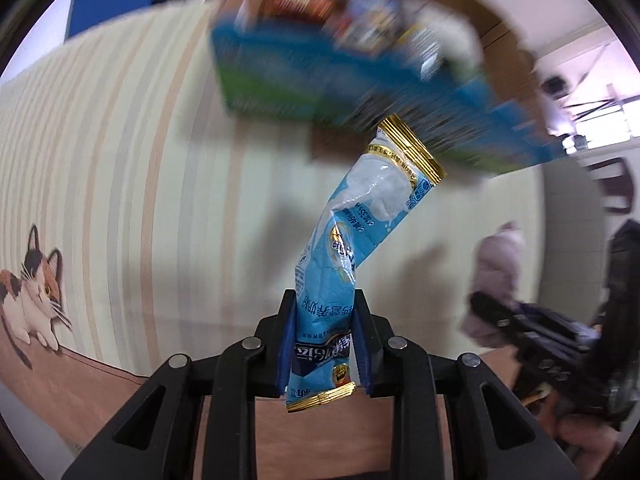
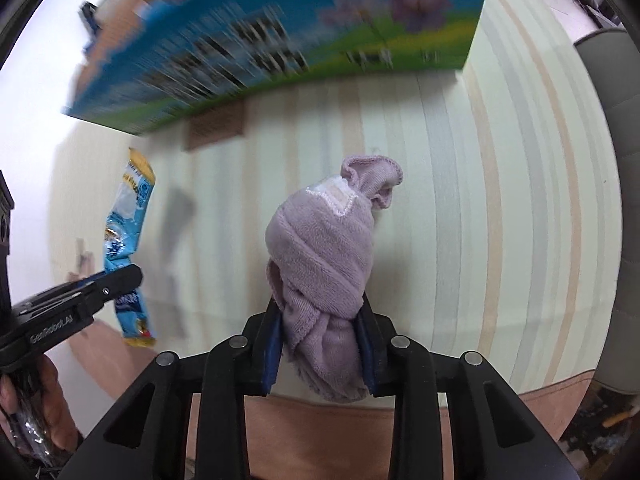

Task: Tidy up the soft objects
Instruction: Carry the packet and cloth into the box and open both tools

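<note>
Left hand-held gripper [image 1: 324, 344] clamps a blue snack sachet [image 1: 360, 232], right hand-held gripper [image 2: 320, 348] a knotted lilac sock [image 2: 320, 256], apparently bound for the blue box [image 2: 280, 40].

My left wrist camera sat just behind its gripper's fingers [image 1: 322, 344], looking steeply down at the striped tablecloth [image 1: 120, 160] from close by. My right wrist camera faced down likewise. Both views shared the blue box [image 2: 280, 40], the cloth, the milk sachet [image 2: 128, 240] and the lilac towel bundle [image 1: 496, 276], each catching the other gripper at its edge
</note>
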`<state>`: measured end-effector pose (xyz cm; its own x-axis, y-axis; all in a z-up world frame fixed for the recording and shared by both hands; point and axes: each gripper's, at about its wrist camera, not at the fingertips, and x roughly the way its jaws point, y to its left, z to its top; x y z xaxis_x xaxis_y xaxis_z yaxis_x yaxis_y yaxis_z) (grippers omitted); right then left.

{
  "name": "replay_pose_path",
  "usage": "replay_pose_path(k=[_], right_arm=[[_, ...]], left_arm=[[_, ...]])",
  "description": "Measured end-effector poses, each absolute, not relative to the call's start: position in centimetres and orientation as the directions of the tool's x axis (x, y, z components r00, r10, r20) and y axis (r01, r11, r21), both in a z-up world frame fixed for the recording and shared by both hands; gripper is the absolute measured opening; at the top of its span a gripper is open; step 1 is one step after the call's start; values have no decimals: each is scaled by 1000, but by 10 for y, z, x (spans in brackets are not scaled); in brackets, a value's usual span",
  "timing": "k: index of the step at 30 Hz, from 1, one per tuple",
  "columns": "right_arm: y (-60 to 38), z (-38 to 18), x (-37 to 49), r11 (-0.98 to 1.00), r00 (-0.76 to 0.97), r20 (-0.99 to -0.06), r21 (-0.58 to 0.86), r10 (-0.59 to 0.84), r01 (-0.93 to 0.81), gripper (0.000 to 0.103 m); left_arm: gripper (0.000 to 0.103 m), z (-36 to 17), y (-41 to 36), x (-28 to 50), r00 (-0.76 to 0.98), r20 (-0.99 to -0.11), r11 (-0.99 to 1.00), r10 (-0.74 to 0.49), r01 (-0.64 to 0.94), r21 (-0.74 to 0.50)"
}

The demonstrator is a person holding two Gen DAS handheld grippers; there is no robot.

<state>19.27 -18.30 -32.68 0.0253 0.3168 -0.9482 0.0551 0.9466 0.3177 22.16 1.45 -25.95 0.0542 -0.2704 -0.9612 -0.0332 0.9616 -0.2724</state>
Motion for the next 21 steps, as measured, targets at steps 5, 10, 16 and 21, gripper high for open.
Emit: replay_pose_path(k=[5,10,16,21], right_arm=[[-193,-255,199,925,132,-918,379,374,13,34],[-206,-193,229,926,232,-900,376,370,-22,34],[-226,-175,308,971,268,-933,237,239,-38,34],[-233,-202,364,997,206,-975,71,78,-43,34]], left_arm=[[23,-187,8,242,152,-924,935,-351,17,-353],[23,-158,12,300,211,-929,952,-305,51,-301],[23,-189,28,371,186,-967,984,-177,22,-176],[23,-232,33,412,134,-989,998,-59,11,-58]])
